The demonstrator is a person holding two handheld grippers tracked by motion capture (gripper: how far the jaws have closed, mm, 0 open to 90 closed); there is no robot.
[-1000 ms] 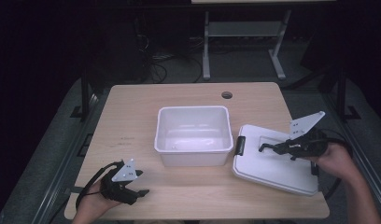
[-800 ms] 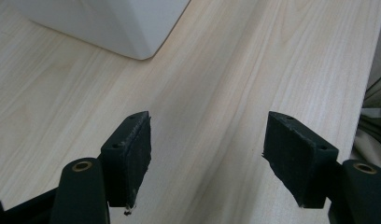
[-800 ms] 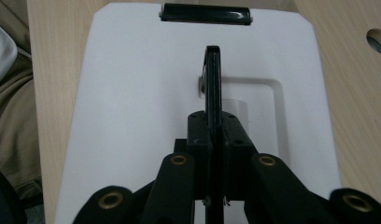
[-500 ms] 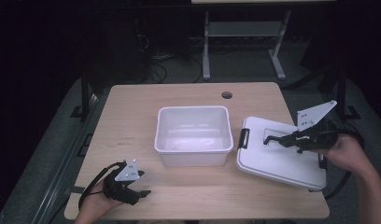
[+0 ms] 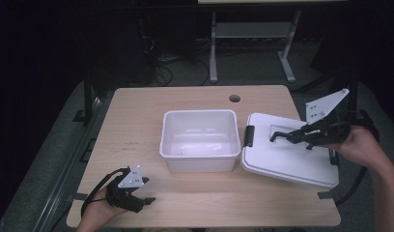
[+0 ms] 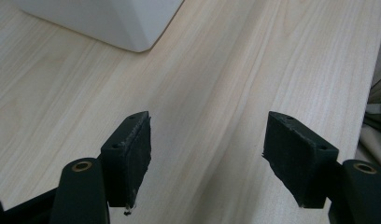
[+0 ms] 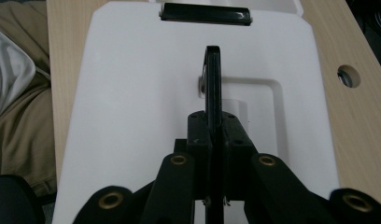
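From my high view I look forward and down over the whole tabletop [image 5: 137, 125], far enough back to take in the floor beyond it. My left gripper view sits low and close over the wood, looking along its jaws toward a corner of the white bin [image 6: 128, 23], which the high view also has. My right gripper view looks closely down its jaws onto the white lid [image 7: 132, 93], shared with the high view too.

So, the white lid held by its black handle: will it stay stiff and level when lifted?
The white lid looks like rigid moulded plastic, so it probably stays flat. The right gripper pinches only its thin black handle, so it may swing or tilt. It already sits slanted, its edge at the white bin.
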